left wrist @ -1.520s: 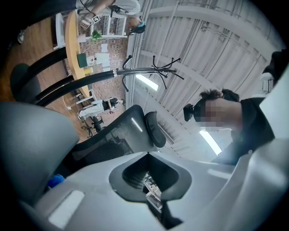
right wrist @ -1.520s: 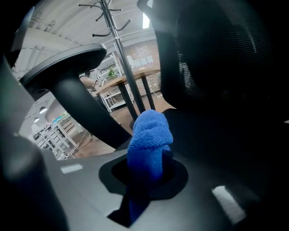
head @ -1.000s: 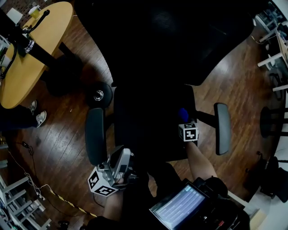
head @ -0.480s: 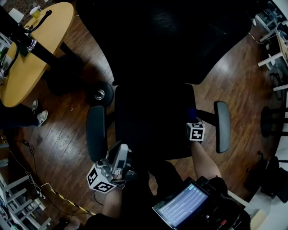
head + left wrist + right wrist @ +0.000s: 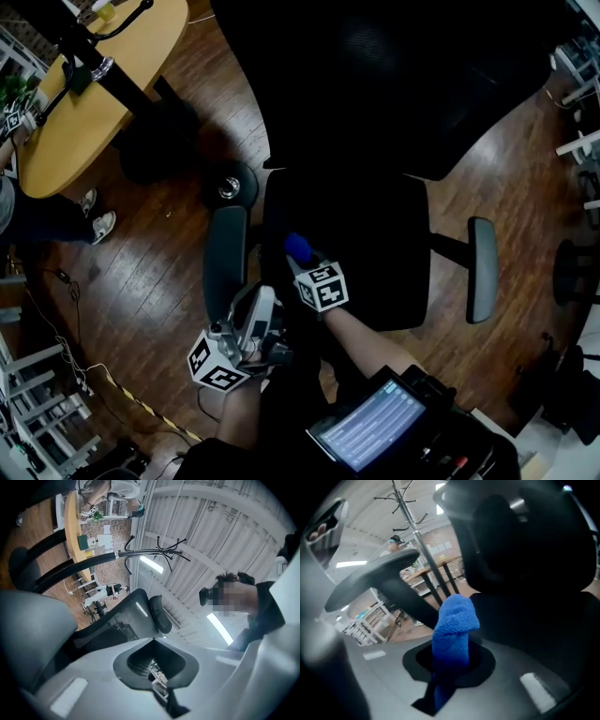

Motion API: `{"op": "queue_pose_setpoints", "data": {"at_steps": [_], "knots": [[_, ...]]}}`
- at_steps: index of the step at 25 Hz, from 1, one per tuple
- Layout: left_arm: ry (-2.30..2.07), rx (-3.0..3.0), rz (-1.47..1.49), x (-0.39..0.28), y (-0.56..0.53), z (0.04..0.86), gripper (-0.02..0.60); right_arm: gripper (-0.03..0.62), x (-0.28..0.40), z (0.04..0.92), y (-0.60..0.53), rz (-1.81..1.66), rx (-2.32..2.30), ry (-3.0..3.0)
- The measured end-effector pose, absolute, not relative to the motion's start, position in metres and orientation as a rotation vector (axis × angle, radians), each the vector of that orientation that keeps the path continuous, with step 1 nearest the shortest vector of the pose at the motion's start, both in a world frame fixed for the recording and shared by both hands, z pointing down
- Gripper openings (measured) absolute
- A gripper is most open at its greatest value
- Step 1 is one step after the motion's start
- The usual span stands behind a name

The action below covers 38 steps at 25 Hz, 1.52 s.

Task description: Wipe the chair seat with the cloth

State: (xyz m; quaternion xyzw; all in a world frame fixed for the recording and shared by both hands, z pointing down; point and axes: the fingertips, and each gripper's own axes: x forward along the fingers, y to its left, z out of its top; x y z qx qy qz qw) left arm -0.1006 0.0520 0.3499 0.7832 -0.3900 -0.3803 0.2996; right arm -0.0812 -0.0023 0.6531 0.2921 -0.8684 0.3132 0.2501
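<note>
The black office chair's seat [image 5: 370,246] fills the middle of the head view. My right gripper [image 5: 302,257] is over the seat's left part, beside the grey left armrest [image 5: 225,264], and is shut on a blue cloth [image 5: 298,247]. In the right gripper view the cloth [image 5: 454,626] sticks up from between the jaws, with the dark seat [image 5: 534,625] behind it. My left gripper [image 5: 261,311] hangs off the seat, in front of the left armrest, near the person's body. Its jaws [image 5: 154,670] are shut with nothing in them and point up at the mesh backrest [image 5: 119,618].
A round wooden table [image 5: 103,94] stands at the back left, with a person's shoes beside it. The chair's right armrest [image 5: 482,270] is at the right and its backrest [image 5: 375,75] at the top. A lit screen [image 5: 366,436] sits at the person's waist. Wooden floor surrounds the chair.
My right gripper has swept the blue cloth across the seat, from near the right armrest to the left side. The left gripper has stayed by the left armrest.
</note>
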Motion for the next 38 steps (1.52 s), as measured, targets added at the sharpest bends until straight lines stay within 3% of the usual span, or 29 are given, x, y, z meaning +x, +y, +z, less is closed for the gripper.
{"op": "queue_pose_setpoints", "data": {"at_steps": [4, 11, 15, 26, 30, 38], "knots": [[-1.062, 2.080, -1.018, -0.103, 0.056, 0.349, -0.008, 0.052, -0.132, 0.671, 0.060, 0.799, 0.572, -2.359], [-1.065, 2.077, -1.002, -0.105, 0.059, 0.356, -0.008, 0.052, -0.116, 0.677, 0.055, 0.737, 0.616, -2.392], [-1.038, 2.089, -0.990, -0.100, 0.056, 0.355, -0.008, 0.052, -0.047, 0.696, 0.033, 0.726, 0.778, -2.306], [-0.962, 2.112, -0.944, -0.074, 0.061, 0.347, -0.008, 0.052, 0.245, 0.692, 0.014, 0.801, 1.393, -1.893], [-0.948, 2.118, -0.938, -0.074, 0.062, 0.345, -0.008, 0.051, 0.279, 0.683, 0.013, 0.780, 1.488, -1.851], [-0.952, 2.122, -0.941, -0.074, 0.069, 0.345, -0.008, 0.052, 0.284, 0.682, 0.010, 0.748, 1.497, -1.857]]}}
